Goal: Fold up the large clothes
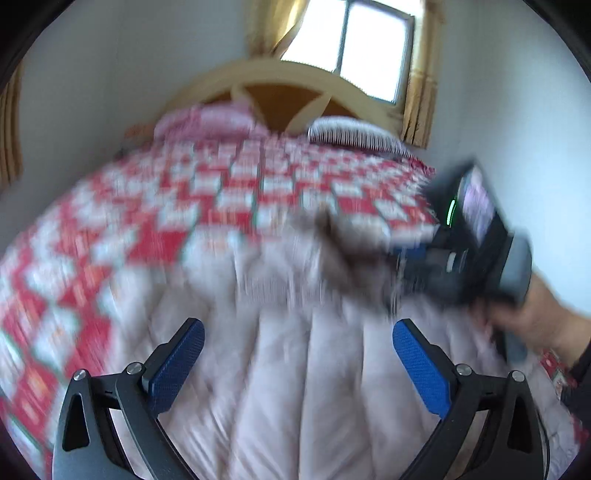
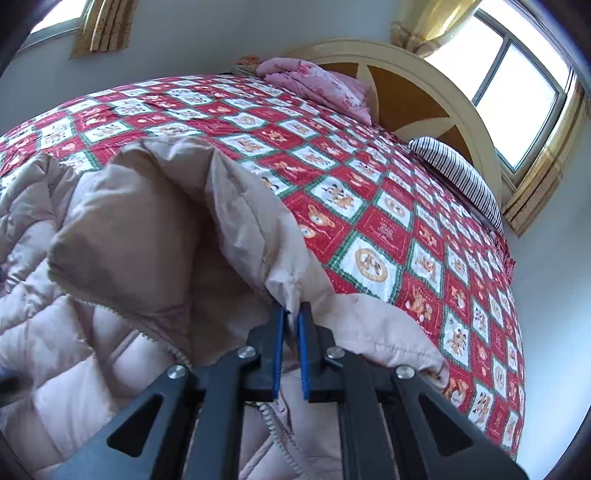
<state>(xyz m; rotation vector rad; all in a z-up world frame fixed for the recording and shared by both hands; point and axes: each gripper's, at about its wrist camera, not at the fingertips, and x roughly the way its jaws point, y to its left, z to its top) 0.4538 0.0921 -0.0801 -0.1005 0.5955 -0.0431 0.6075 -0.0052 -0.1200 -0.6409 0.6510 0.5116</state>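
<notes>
A pale pink quilted down jacket (image 2: 74, 332) lies spread on a bed with a red, white and green patterned cover (image 2: 369, 206). My right gripper (image 2: 291, 314) is shut on the edge of the jacket's hood (image 2: 236, 206), a fold of fabric pinched between its blue pads. In the blurred left wrist view the jacket (image 1: 295, 369) fills the lower middle. My left gripper (image 1: 298, 328) hovers above it, open, with nothing between its blue pads (image 1: 177, 362). The right gripper's body (image 1: 476, 236) and the hand holding it show at the right of that view.
A folded pink blanket (image 2: 317, 85) and a striped pillow (image 2: 458, 173) lie at the wooden headboard (image 2: 417, 96). Windows with yellow curtains (image 2: 439, 26) stand behind the bed. The bed's right edge (image 2: 513, 295) drops off beside a white wall.
</notes>
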